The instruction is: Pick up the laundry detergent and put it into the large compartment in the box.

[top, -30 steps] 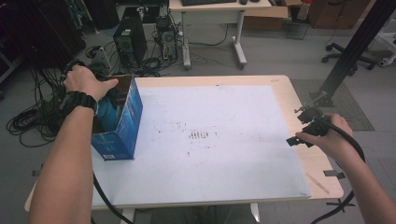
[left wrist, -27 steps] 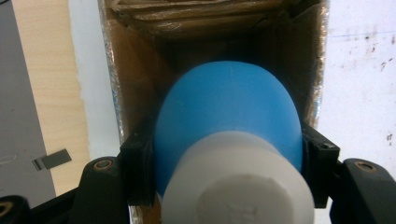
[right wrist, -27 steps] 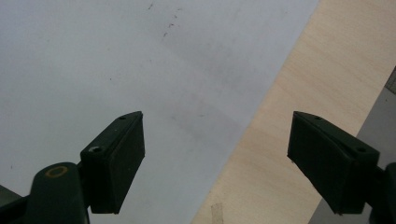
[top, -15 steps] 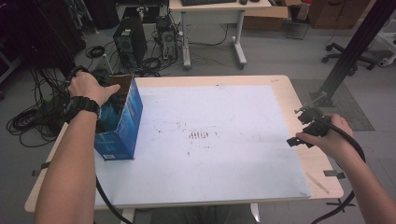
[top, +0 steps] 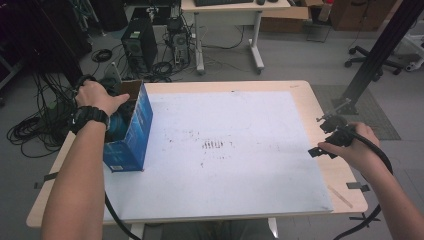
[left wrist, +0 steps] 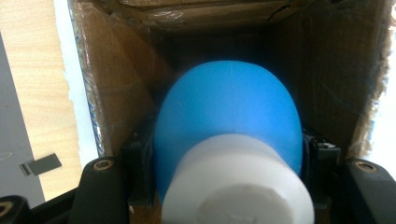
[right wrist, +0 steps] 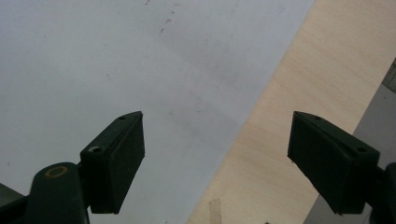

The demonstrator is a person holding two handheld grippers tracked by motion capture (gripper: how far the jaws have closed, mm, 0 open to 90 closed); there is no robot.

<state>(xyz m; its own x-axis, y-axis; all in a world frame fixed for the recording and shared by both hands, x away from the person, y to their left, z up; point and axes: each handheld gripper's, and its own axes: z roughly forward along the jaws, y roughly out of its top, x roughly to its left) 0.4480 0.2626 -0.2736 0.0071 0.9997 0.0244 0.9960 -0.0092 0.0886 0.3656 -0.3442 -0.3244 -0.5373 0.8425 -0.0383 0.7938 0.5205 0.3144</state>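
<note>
From above, the left hand [top: 97,97] reaches into the open top of a blue cardboard box [top: 131,132] standing at the table's [top: 300,90] left edge. The box carries small white print low on its side, too tiny to read. The left gripper is hidden under that hand. The right gripper [top: 334,134] rests at the right edge beside the white sheet [top: 240,125].

In the left gripper view, the left gripper [left wrist: 229,163] has its jaws clamped on a blue bottle with a white cap [left wrist: 229,135] inside the box's brown interior [left wrist: 112,84]; its far end is lost in shadow.

In the right gripper view, the right gripper [right wrist: 217,154] has its jaws spread wide, nothing between them, over the sheet [right wrist: 93,60] and wood [right wrist: 317,79].
</note>
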